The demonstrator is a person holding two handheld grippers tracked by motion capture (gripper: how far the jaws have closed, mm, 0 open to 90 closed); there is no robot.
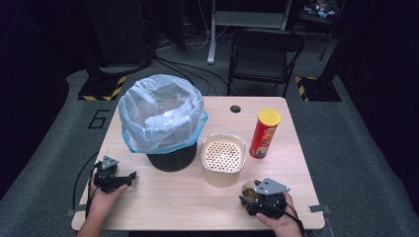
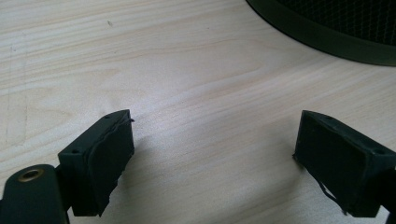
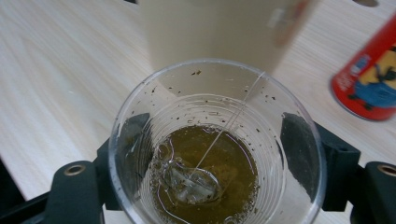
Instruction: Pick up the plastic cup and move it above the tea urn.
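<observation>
A: What is seen from the high view?
B: A clear cup (image 1: pixel 249 191) is held upright at the counter's (image 1: pixel 173 197) near right edge by the right claw (image 1: pixel 256 200); a perforated strainer pot (image 1: pixel 223 159) stands just beyond it, nearer this hand.

A: And the left gripper view?
B: The left claw (image 2: pixel 212 158) is spread over bare counter, nothing between.

A: The right gripper view?
B: The cup (image 3: pixel 215 154), holding a teabag (image 3: pixel 189 179) in brown liquid, is pinched between both pads, the pot (image 3: pixel 210 32) directly ahead.
</observation>
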